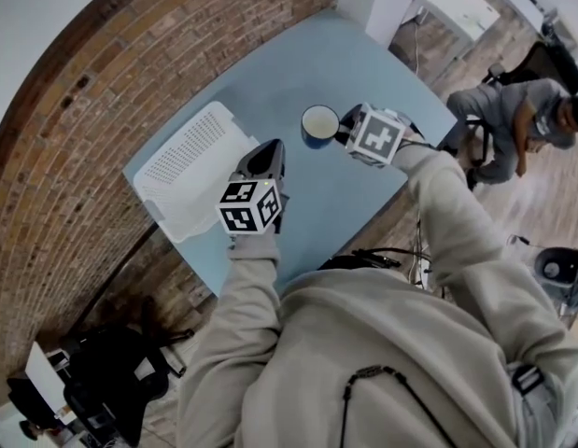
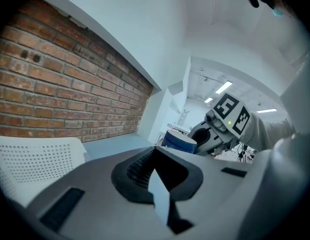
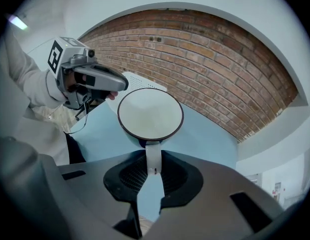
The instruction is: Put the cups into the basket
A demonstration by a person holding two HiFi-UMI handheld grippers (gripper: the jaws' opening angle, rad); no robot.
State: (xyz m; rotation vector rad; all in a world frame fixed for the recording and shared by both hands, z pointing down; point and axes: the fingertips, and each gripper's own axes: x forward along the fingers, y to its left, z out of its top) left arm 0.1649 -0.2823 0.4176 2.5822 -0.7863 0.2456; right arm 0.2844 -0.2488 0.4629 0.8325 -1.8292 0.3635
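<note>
Left tool (image 2: 156, 173) closed, empty; right tool (image 3: 153, 170) clamps cup (image 3: 150, 113) handle over table (image 1: 363, 73), basket (image 1: 190, 171) near.

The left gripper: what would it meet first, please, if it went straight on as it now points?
Probably the blue cup in the right gripper, slightly right of its line; depth is unclear, so it might pass.

- An office-like workroom; an exposed brick wall (image 1: 74, 138) runs along one edge of the blue tabletop (image 1: 363, 73);
- a person (image 1: 517, 119) sits near white desks (image 1: 452, 7); strip lights (image 2: 223, 87) overhead
</note>
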